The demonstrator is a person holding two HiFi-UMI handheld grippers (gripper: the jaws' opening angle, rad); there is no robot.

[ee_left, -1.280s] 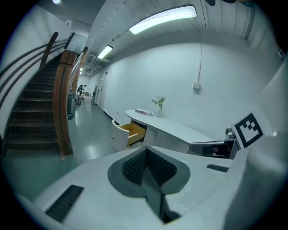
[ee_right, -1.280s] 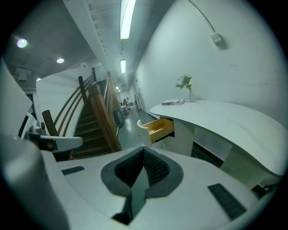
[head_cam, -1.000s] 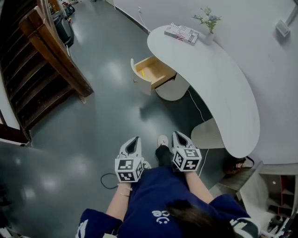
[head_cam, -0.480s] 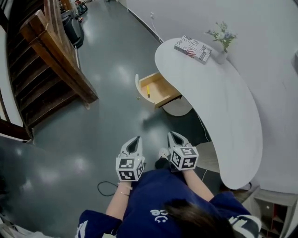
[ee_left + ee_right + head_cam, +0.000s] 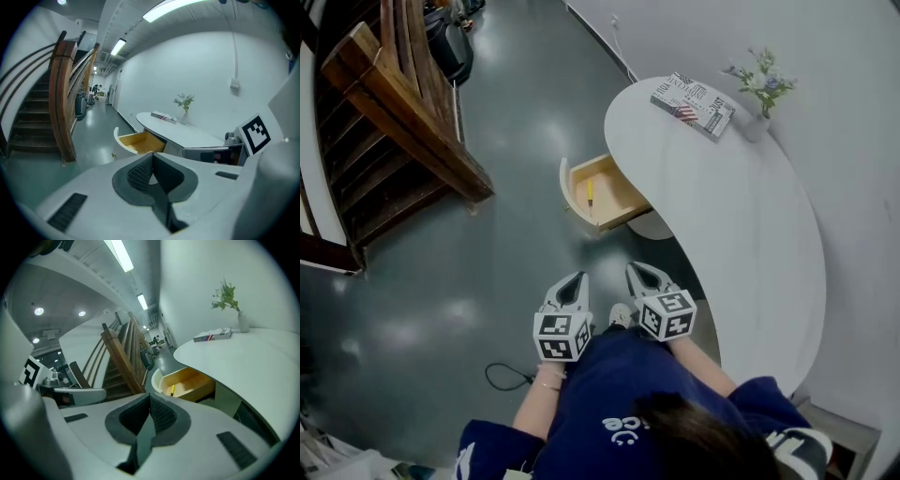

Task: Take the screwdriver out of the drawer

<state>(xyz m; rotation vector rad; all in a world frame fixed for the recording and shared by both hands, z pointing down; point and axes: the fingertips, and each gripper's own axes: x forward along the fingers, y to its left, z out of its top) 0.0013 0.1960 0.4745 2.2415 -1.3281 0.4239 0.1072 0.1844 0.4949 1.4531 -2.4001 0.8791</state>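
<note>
An open wooden drawer (image 5: 614, 203) (image 5: 139, 141) (image 5: 192, 386) sticks out from the left side of a white curved desk (image 5: 741, 225). A yellow-handled screwdriver (image 5: 590, 193) (image 5: 172, 390) lies inside it. My left gripper (image 5: 573, 283) (image 5: 151, 157) and right gripper (image 5: 639, 274) (image 5: 150, 399) are both shut and empty. They are held side by side close to my body, well short of the drawer and pointing toward it.
A book (image 5: 693, 105) and a small vase with flowers (image 5: 760, 111) rest on the desk's far end. A wooden staircase (image 5: 384, 122) rises at the left. A black cable (image 5: 508, 377) lies on the grey floor near my feet.
Both grippers and I have moved forward toward the desk. The drawer now sits closer in the head view, and the screwdriver in it shows more clearly.
</note>
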